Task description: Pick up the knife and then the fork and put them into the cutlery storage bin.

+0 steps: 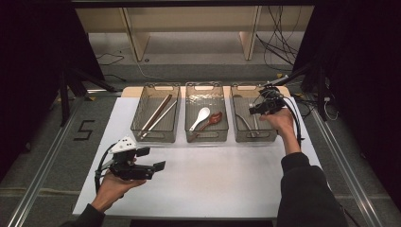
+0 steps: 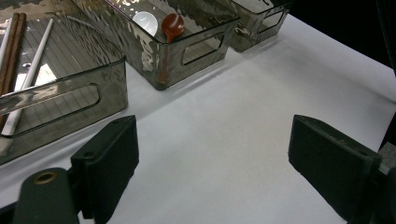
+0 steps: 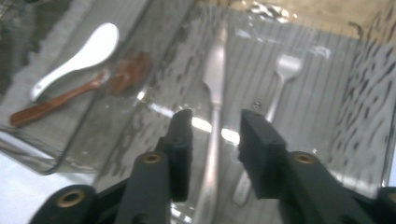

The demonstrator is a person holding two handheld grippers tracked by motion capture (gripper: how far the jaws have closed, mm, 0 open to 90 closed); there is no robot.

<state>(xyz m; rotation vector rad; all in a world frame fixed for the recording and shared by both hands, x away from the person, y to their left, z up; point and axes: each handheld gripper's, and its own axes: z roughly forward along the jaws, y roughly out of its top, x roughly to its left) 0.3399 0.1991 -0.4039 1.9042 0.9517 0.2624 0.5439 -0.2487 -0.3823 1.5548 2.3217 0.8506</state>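
Note:
Three clear smoky bins stand in a row at the table's far side. My right gripper (image 1: 256, 109) hovers over the right bin (image 1: 256, 138), held by a hand in a dark sleeve. In the right gripper view its jaws (image 3: 215, 126) stand open above a long metal utensil (image 3: 215, 79) lying on the bin floor, with a metal fork (image 3: 285, 70) beside it; the pads touch neither. My left gripper (image 1: 154, 158) rests in a hand near the table's front left, open wide over bare white table (image 2: 212, 135), nothing between its jaws.
The middle bin (image 1: 206, 138) holds a white spoon (image 1: 202, 116) and a brown spoon (image 1: 213, 118). The left bin (image 1: 153, 138) holds brown and pale chopsticks (image 1: 158, 113). White table surface (image 1: 213, 175) lies in front of the bins. Cables trail at the back right.

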